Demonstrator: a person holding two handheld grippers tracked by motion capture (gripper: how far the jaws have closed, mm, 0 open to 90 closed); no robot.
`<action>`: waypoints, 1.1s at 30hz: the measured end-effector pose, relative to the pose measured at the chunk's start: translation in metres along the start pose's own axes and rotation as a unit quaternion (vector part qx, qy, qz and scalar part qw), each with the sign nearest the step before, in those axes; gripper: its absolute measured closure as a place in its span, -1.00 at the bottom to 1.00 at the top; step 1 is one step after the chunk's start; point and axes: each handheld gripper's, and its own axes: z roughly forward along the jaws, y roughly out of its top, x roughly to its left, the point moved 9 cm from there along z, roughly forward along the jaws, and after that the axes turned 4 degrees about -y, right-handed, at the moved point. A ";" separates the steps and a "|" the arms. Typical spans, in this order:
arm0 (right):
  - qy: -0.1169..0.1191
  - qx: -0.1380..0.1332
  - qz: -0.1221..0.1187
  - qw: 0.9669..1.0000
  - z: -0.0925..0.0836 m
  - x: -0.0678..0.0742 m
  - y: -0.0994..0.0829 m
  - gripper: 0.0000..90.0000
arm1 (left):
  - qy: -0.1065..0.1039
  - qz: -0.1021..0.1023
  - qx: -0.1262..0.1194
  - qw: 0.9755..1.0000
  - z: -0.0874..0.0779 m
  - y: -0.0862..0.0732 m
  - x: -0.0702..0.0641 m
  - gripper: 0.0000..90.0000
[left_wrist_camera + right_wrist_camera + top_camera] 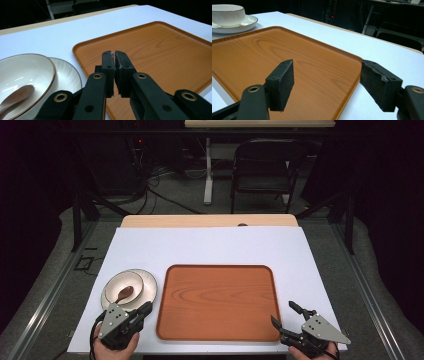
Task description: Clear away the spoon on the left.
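The left gripper [114, 56] has its black jaws pressed together with nothing between them, poised over the near left corner of the flat orange-brown wood-grain tray [160, 52]. Just to its left in the left gripper view sits a cream ceramic bowl with a thin brown rim [23, 72], resting on a white ribbed saucer [68, 75]; a brown wooden spoon [15, 96] lies inside the bowl. The right gripper [325, 81] holds its jaws wide apart and empty, hovering above the tray's near right corner. In the high view the tray [218, 301] lies mid-counter on the white-covered counter [210, 245], bowl and saucer just beside its left edge, both hands at the near edge. This looks like the start: nothing is gripped yet. To take the bowl or spoon, the left jaws would likely need to open and swing towards the bowl.
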 end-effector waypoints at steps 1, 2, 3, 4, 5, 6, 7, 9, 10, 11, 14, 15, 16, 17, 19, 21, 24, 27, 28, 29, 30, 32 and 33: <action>0.000 0.000 -0.001 1.000 0.000 0.000 0.000 -0.40 | 0.002 -0.004 0.003 1.000 -0.001 0.000 0.001 0.94; 0.000 0.000 -0.001 1.000 0.000 0.000 0.000 -0.40 | 0.002 -0.004 0.003 1.000 -0.001 0.000 0.001 0.95; -0.002 0.000 0.000 1.000 0.000 0.000 0.000 -0.40 | 0.007 -0.013 0.013 1.000 -0.004 0.000 0.004 0.95; -0.003 0.001 0.001 1.000 0.000 -0.001 0.000 -0.40 | 0.007 -0.017 0.018 1.000 -0.005 0.000 0.005 0.95; -0.004 0.001 0.001 1.000 0.000 -0.001 0.000 -0.40 | 0.007 -0.023 0.022 0.999 -0.007 0.001 0.007 0.96; -0.004 0.001 0.001 1.000 0.000 -0.001 0.000 -0.40 | 0.007 -0.023 0.022 0.999 -0.007 0.001 0.007 0.97; -0.004 0.002 0.002 1.000 0.000 -0.001 -0.001 -0.40 | 0.015 -0.025 0.026 0.999 -0.010 0.001 0.009 0.98; -0.004 0.002 0.001 1.000 -0.001 -0.001 0.000 -0.40 | 0.016 -0.030 0.028 0.999 -0.013 0.000 0.010 0.99; -0.004 0.001 0.001 1.000 -0.001 -0.001 0.000 -0.40 | 0.019 -0.037 0.033 0.999 -0.016 -0.001 0.011 0.99; -0.004 0.001 0.001 1.000 -0.001 -0.001 0.000 -0.40 | 0.019 -0.037 0.033 0.999 -0.016 -0.001 0.011 1.00; -0.004 0.001 0.002 1.000 -0.001 -0.002 0.000 -0.40 | 0.031 -0.027 0.049 0.998 -0.021 -0.004 0.013 1.00; -0.004 0.001 0.002 1.000 -0.001 -0.001 -0.001 -0.40 | 0.035 -0.023 0.053 0.998 -0.022 -0.005 0.014 1.00; -0.004 0.001 0.002 1.000 -0.001 -0.001 -0.001 -0.40 | 0.035 -0.023 0.053 0.998 -0.022 -0.005 0.014 1.00; -0.004 0.003 0.002 1.000 -0.001 -0.001 -0.001 -0.40 | 0.045 -0.020 0.057 0.997 -0.025 -0.006 0.017 1.00; -0.004 0.002 0.002 1.000 -0.001 -0.001 -0.001 -0.40 | 0.048 -0.019 0.059 0.997 -0.027 -0.007 0.018 1.00; -0.004 0.001 0.002 1.000 -0.001 -0.001 0.000 -0.40 | 0.053 -0.024 0.063 0.996 -0.031 -0.011 0.022 1.00; -0.005 0.003 0.002 1.000 0.000 -0.001 -0.001 -0.40 | 0.057 -0.028 0.066 0.996 -0.034 -0.015 0.025 1.00; -0.005 0.003 0.000 1.000 -0.001 -0.001 0.000 -0.39 | 0.067 -0.037 0.066 0.995 -0.041 -0.020 0.033 1.00; -0.005 0.003 0.000 1.000 -0.001 -0.001 0.000 -0.39 | 0.067 -0.037 0.066 0.995 -0.041 -0.020 0.033 1.00; -0.006 0.002 0.000 1.000 -0.001 -0.001 0.000 -0.39 | 0.071 -0.044 0.067 0.994 -0.044 -0.023 0.036 1.00; -0.006 0.002 0.001 1.000 -0.001 -0.001 0.000 -0.39 | 0.072 -0.047 0.068 0.994 -0.046 -0.024 0.038 1.00; -0.006 0.001 0.001 1.000 -0.001 -0.001 0.000 -0.39 | 0.074 -0.049 0.069 0.994 -0.047 -0.026 0.039 1.00; -0.006 0.002 0.001 1.000 -0.001 -0.001 0.000 -0.39 | 0.078 -0.052 0.071 0.993 -0.049 -0.029 0.042 1.00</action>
